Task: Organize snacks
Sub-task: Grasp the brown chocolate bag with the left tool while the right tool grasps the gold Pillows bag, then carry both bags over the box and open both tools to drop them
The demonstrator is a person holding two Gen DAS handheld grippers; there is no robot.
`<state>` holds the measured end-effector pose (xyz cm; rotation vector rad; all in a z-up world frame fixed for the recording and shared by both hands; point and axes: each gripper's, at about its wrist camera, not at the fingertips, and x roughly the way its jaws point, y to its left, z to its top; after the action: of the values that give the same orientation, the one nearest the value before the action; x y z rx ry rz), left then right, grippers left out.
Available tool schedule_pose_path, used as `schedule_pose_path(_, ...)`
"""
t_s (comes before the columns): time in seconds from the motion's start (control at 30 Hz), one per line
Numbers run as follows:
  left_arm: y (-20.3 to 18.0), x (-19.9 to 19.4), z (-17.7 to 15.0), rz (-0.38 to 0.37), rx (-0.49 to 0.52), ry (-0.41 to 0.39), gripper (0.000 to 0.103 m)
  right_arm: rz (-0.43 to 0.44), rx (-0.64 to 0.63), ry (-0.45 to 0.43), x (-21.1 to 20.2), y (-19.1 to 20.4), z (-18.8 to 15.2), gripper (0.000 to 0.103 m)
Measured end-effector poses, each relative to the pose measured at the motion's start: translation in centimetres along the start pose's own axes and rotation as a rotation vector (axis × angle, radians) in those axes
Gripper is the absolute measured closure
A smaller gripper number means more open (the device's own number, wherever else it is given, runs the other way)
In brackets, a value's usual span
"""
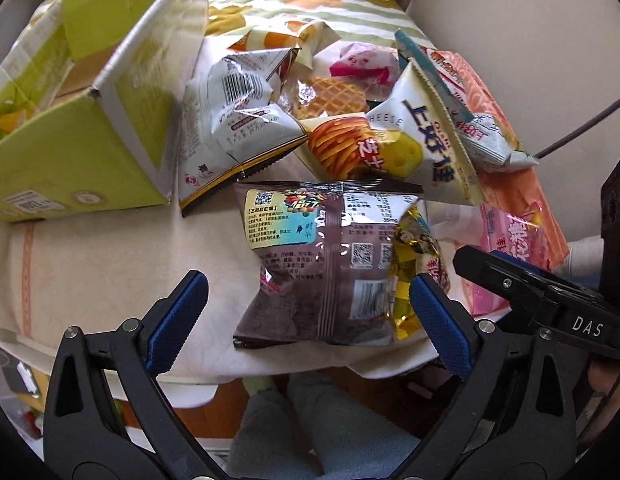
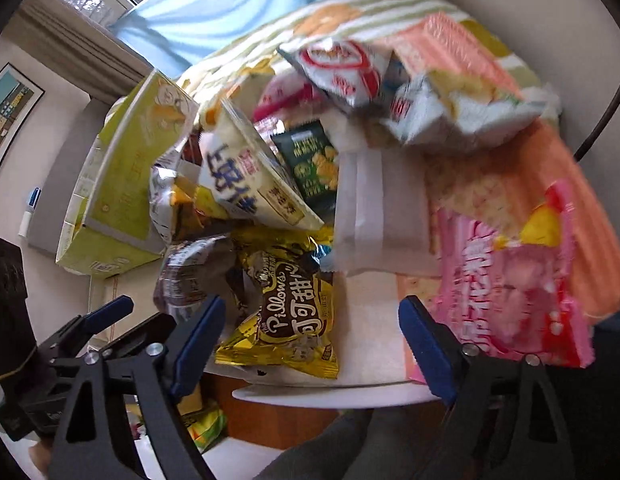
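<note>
A heap of snack bags lies on a cloth-covered table (image 1: 89, 272). My left gripper (image 1: 310, 284) is open, its blue pads on either side of a brown bag (image 1: 322, 260) lying flat near the front edge, neither pad touching it. My right gripper (image 2: 313, 304) is open too, hanging over a yellow "Pillows" bag (image 2: 293, 312) that lies between its fingers untouched. An open yellow-green cardboard box (image 1: 89, 152) stands at the left of the heap. A cheese snack bag (image 1: 410, 148) and a white bag with a barcode (image 1: 237, 120) lean in the pile behind.
A pink bag (image 2: 506, 280) and orange packets (image 2: 550, 184) lie at the right, a white paper packet (image 2: 378, 216) and a dark green packet (image 2: 314, 164) in the middle. The table's front edge is just under both grippers; a person's legs (image 1: 310, 420) show below it.
</note>
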<state>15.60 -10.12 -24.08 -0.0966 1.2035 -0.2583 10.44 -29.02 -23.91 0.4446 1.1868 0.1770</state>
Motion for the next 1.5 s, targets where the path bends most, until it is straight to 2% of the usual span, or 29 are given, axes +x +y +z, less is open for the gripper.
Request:
schedule_pose_path(0.1, 0.2, 1.0, 0.0, -0.018, -0.002, 0.016, 0.005, 0.031, 0.028, 0.039, 1.4, -0.6, 0.2, 0.018)
schedule_pose_path(0.2, -0.3, 2.0, 0.0, -0.005, 0.021, 0.032, 0.007, 0.031, 0.032, 0.041, 1.7, -1.1, 0.6, 0.019)
schedule_pose_path(0.23, -0.5, 2.3, 0.0, -0.001, 0.026, 0.033, 0.009, 0.039, 0.032, 0.042, 1.7, -1.0, 0.8, 0.019)
schedule_pose_path(0.3, -0.8, 2.9, 0.1, -0.005, 0.029, 0.043, 0.022, 0.044, 0.026, 0.053, 1.7, -0.9, 1.0, 0.019)
schedule_pose_path(0.33, -0.8, 3.1, 0.1, -0.008, 0.029, 0.052, 0.033, 0.046, 0.020, 0.063, 1.8, -0.7, 1.1, 0.019)
schedule_pose_path(0.47, -0.6, 3.3, 0.1, -0.018, 0.029, 0.040, 0.039, 0.079, 0.031, 0.111, 2.9, -0.1, 0.7, 0.019)
schedule_pose_path(0.6, -0.2, 3.0, -0.1, -0.007, 0.026, 0.034, 0.043, 0.090, 0.070, 0.149, 4.4, -0.5, 0.4, 0.028)
schedule_pose_path(0.77, 0.0, 2.3, -0.2, -0.007, 0.030, 0.034, 0.044, 0.076, 0.070, 0.140, 4.7, -0.6, 0.5, 0.032)
schedule_pose_path(0.8, 0.0, 2.1, -0.2, -0.005, 0.032, 0.033, 0.044, 0.064, 0.065, 0.136, 4.7, -0.5, 0.5, 0.035)
schedule_pose_path(0.9, 0.1, 1.5, -0.3, -0.008, 0.030, 0.028, 0.044, 0.048, 0.036, 0.157, 5.5, 0.7, 1.0, 0.058)
schedule_pose_path(1.27, 0.1, -2.3, -0.9, -0.011, 0.033, -0.016, 0.044, 0.084, 0.023, 0.128, 3.0, 2.7, 0.2, 0.061)
schedule_pose_path(1.5, 0.1, -6.7, -0.8, 0.005, 0.019, -0.080, 0.044, 0.096, -0.006, 0.085, -1.4, 4.0, 0.0, 0.061)
